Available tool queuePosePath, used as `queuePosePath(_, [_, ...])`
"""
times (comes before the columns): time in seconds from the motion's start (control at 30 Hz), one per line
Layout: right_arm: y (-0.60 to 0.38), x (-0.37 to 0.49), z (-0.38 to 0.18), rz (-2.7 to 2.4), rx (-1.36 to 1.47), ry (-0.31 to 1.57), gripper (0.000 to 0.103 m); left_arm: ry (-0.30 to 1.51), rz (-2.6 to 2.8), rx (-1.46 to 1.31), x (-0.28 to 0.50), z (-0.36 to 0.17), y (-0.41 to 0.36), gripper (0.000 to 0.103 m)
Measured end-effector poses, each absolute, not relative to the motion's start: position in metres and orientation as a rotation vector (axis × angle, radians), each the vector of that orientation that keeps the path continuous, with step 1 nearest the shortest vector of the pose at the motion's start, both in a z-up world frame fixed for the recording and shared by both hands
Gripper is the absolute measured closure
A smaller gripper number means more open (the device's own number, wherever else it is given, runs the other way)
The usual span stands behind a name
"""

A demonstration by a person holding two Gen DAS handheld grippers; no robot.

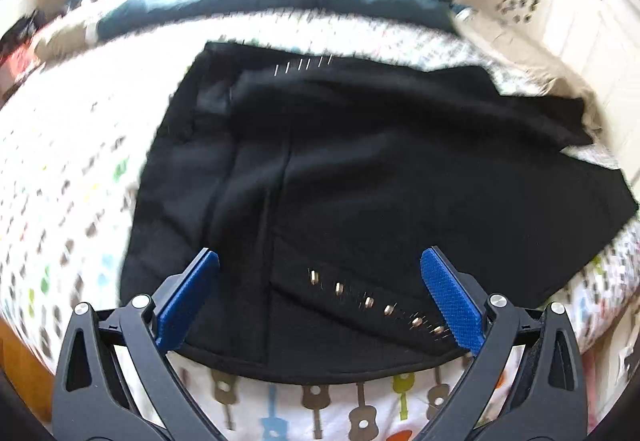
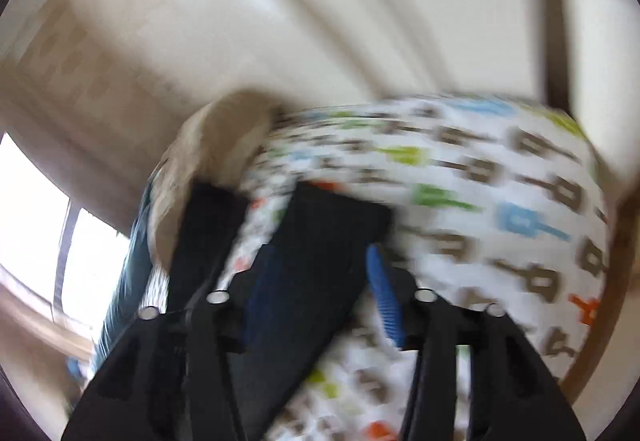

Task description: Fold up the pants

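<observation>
Your black fabric pants (image 1: 360, 177) lie spread on the white guitar-print bedsheet (image 1: 60, 201), waist edge nearest you. Your left gripper (image 1: 320, 281) hovers over that edge, blue pads wide apart and gripping nothing. Your right gripper (image 2: 320, 281) has black cloth between its parted jaws; blur hides whether the pads press it.

You see black fabric pants (image 1: 360, 177) on a white bedsheet (image 1: 60, 201) printed with brown, blue, green and orange guitars; blue gripper pads (image 1: 450, 301).
</observation>
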State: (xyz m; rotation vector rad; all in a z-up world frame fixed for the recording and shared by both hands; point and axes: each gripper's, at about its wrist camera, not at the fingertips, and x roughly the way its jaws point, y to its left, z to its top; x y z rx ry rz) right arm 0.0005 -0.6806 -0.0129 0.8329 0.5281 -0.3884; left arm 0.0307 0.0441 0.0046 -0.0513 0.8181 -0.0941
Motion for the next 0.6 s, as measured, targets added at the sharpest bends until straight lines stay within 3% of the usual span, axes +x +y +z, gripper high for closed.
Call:
queuePosePath(0.13, [-0.617, 0.072, 0.012, -0.136, 0.640, 0.617, 0.036, 0.794, -0.160, -0.132, 0.052, 0.028, 0.079, 0.002])
queuePosePath(0.43, [-0.452, 0.221, 0.016, 0.245, 0.268, 0.799, 0.035, 0.872, -0.182, -0.319, 0.188, 0.014, 0.215, 0.002])
queuePosePath(0.6, [-0.407, 0.275, -0.004, 0.380, 0.186, 0.912, 0.035, 0.925, -0.358, -0.468, 0.248, -0.011, 0.233, 0.002])
